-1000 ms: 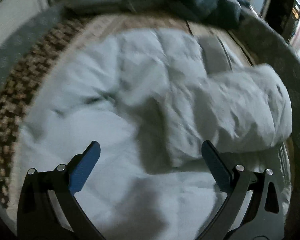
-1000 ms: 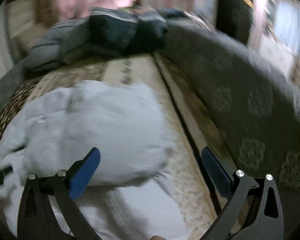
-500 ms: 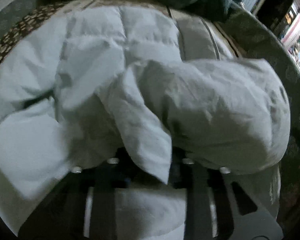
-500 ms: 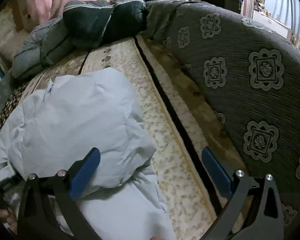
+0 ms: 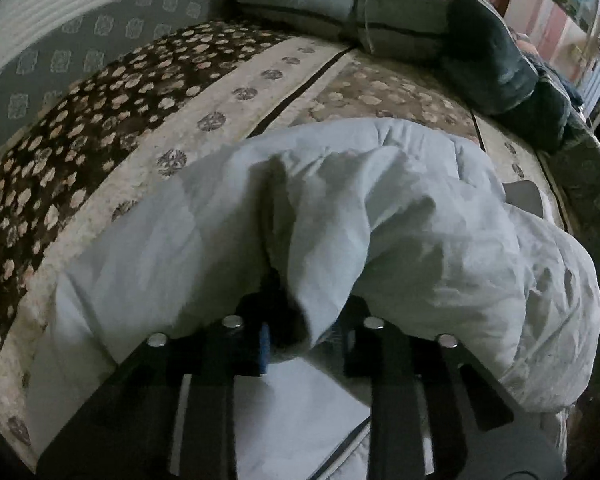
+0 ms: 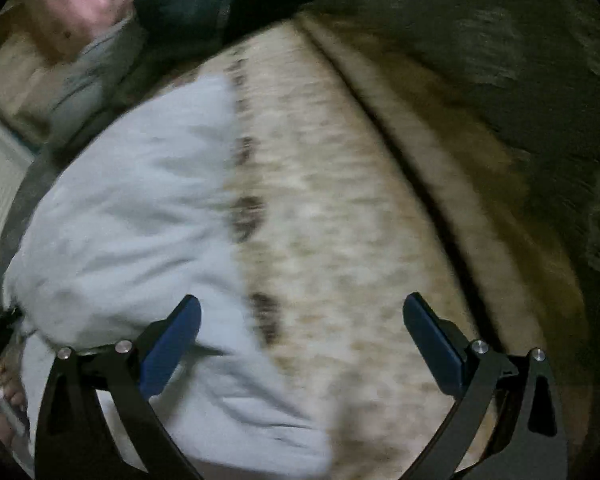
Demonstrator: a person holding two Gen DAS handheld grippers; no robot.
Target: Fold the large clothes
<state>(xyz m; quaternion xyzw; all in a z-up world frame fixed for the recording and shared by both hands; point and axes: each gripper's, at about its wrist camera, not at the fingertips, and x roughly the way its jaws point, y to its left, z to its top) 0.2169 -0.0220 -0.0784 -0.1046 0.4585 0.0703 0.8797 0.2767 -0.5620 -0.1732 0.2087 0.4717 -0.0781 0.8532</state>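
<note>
A pale blue padded jacket lies bunched on a patterned sofa seat. My left gripper is shut on a fold of the jacket, which drapes over its fingers and hides the tips. In the right wrist view the jacket fills the left half, blurred. My right gripper is open and empty above the jacket's right edge and the beige seat.
Folded grey and dark bedding is piled at the far end of the sofa, also in the right wrist view. The grey patterned backrest runs along the right. A hand shows at the lower left.
My left gripper closed on a fold of the jacket and has lifted and pulled it back. My right gripper stayed open and swung, blurring its view.
</note>
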